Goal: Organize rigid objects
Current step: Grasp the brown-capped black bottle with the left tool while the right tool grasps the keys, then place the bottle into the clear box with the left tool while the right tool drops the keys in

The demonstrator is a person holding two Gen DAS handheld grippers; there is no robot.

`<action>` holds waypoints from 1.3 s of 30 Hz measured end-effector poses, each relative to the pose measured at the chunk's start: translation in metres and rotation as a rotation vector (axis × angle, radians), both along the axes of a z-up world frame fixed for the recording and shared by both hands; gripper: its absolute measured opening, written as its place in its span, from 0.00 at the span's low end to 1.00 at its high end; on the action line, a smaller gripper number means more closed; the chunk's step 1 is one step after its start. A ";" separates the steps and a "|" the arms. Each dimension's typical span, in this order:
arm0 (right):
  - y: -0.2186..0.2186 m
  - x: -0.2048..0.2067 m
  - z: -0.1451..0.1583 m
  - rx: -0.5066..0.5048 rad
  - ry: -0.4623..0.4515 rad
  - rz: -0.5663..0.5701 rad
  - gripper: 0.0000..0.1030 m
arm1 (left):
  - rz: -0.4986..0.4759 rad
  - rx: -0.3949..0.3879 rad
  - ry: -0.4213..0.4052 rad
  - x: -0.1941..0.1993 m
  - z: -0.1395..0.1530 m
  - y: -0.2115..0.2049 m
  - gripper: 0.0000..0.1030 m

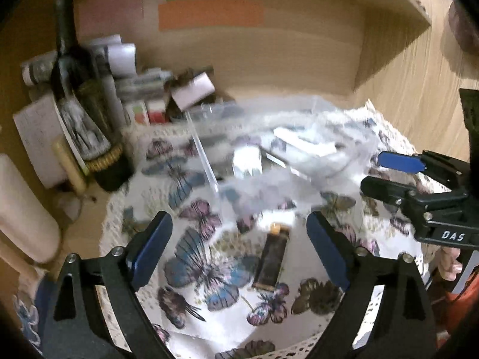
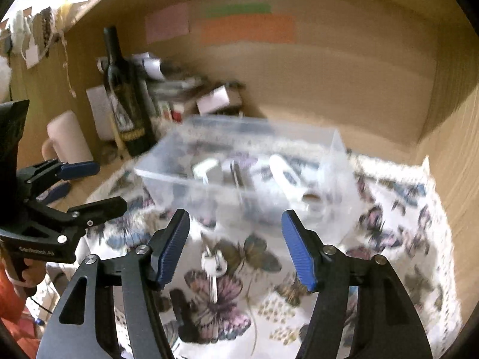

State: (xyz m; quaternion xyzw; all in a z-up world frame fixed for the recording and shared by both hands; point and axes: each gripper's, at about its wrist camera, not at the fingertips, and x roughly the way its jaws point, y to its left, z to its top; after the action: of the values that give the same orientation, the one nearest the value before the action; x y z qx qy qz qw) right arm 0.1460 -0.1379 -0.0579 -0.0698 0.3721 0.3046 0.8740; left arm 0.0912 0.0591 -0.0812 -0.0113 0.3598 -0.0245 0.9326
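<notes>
My left gripper (image 1: pixel 239 251) fingers stand wide over a dark flat rectangular stick (image 1: pixel 271 260); only the right wrist view shows my right gripper (image 2: pixel 236 248), equally wide, over a metal key (image 2: pixel 212 272). Both lie on the butterfly-print cloth (image 2: pixel 389 239) covering the counter, near a clear plastic box (image 2: pixel 239 161).

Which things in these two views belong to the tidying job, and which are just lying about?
Part of the job:
- clear plastic box, already holding several small items
- key on the butterfly cloth
- dark flat rectangular item on the cloth
- left gripper and right gripper, both open and empty

Just lying about:
- wine bottle
- paper rolls
- coloured notes on the back wall
</notes>
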 end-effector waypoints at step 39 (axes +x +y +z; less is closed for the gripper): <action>0.012 0.004 -0.018 -0.052 0.028 0.009 0.22 | -0.069 -0.043 0.009 -0.005 -0.013 -0.004 0.22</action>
State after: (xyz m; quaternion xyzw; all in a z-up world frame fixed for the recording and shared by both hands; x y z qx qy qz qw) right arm 0.1502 -0.1263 -0.0763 -0.0900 0.3917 0.2998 0.8652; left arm 0.0862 0.0552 -0.0939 -0.0192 0.3637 -0.0641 0.9291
